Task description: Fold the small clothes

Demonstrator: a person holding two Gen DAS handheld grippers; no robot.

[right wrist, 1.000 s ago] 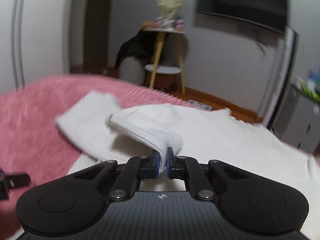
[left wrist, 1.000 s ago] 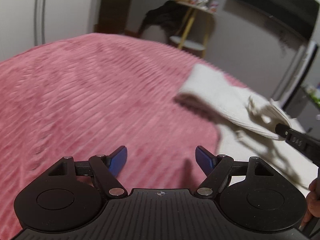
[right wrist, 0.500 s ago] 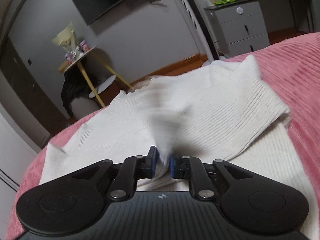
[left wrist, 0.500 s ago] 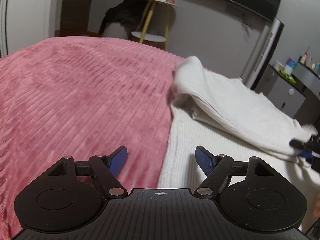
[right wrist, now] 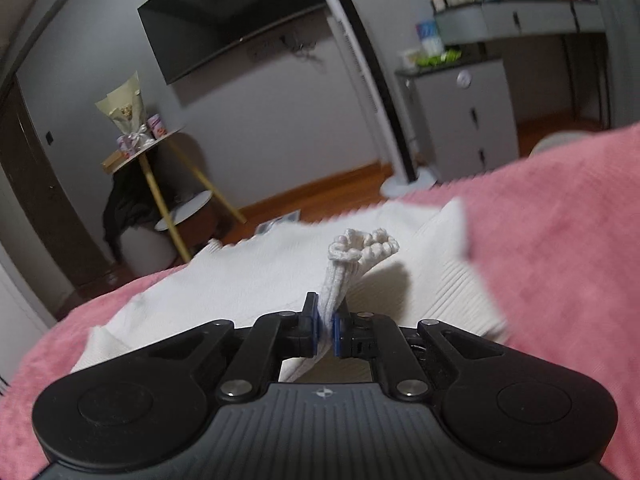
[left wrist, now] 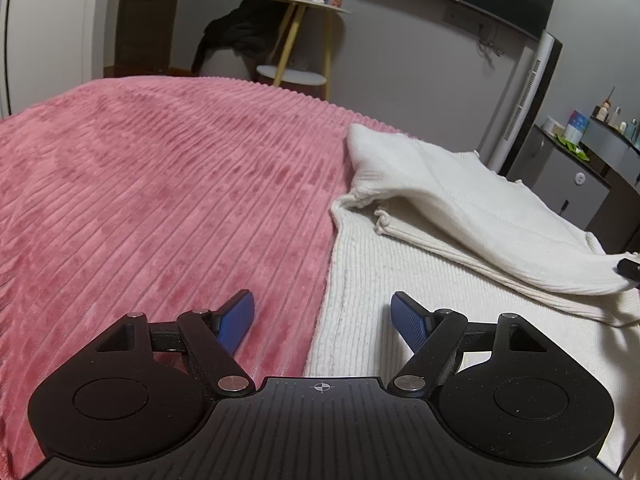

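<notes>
A small white ribbed knit garment [left wrist: 400, 280] lies on a pink ribbed blanket [left wrist: 160, 200], with one sleeve [left wrist: 460, 208] folded across its body. My left gripper [left wrist: 322, 318] is open and empty, low over the garment's left edge. My right gripper [right wrist: 326, 326] is shut on the sleeve's cuff [right wrist: 352, 268], whose ruffled end sticks up past the fingers. The right gripper's tip also shows at the right edge of the left wrist view [left wrist: 628, 268].
Beyond the bed stand a yellow-legged side table [left wrist: 304, 40] with dark clothes draped by it, a wall TV [right wrist: 232, 12], a white tower fan [right wrist: 372, 92] and a grey drawer cabinet [right wrist: 464, 120]. The blanket spreads wide to the left of the garment.
My right gripper has carried the sleeve cuff across the garment's body to the right. My left gripper has swung right and closer, so the garment's left edge now lies between its fingers.
</notes>
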